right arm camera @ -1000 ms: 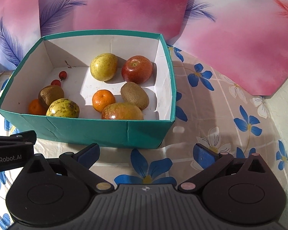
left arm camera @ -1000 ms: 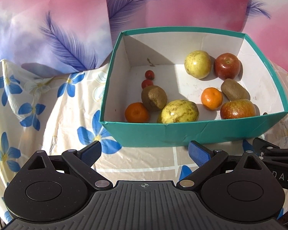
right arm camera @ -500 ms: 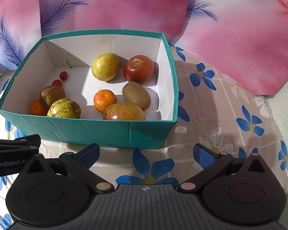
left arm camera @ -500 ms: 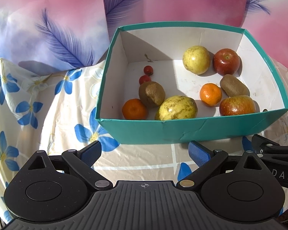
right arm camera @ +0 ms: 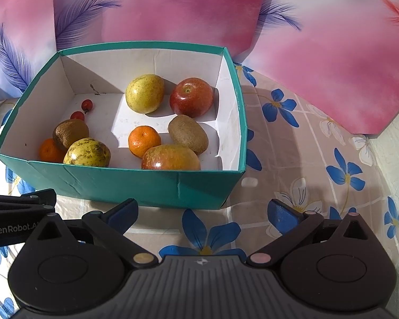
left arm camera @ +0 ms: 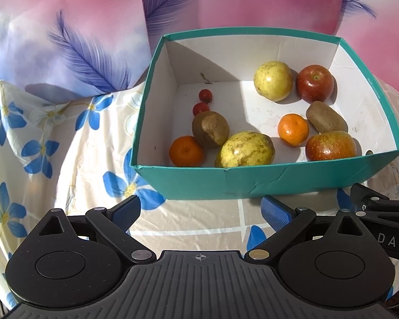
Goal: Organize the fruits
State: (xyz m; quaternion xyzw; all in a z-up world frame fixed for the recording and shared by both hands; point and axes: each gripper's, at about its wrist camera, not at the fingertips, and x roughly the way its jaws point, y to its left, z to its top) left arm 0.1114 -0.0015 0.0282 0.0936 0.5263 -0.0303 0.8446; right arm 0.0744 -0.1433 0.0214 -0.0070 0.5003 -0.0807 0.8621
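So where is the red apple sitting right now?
The red apple sits in the teal box's far right corner, beside the round yellow fruit, behind a kiwi.

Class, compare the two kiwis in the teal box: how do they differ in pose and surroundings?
The left kiwi looks rounder, end-on and shaded, touching a mandarin and a yellow fruit. The right kiwi looks longer, lies slanted in sunlight, beside an apple. Both are brown, fuzzy, inside the box.

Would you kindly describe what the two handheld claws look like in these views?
Both match: the left claw and right claw have matte black bodies with a ribbed centre plate, two round discs, black linkage arms with metal pivot pins, and blue textured fingertip pads. White lettering reads "GenRobot.AI" on the left and "DAS" on the right. No cables or sleeves show.
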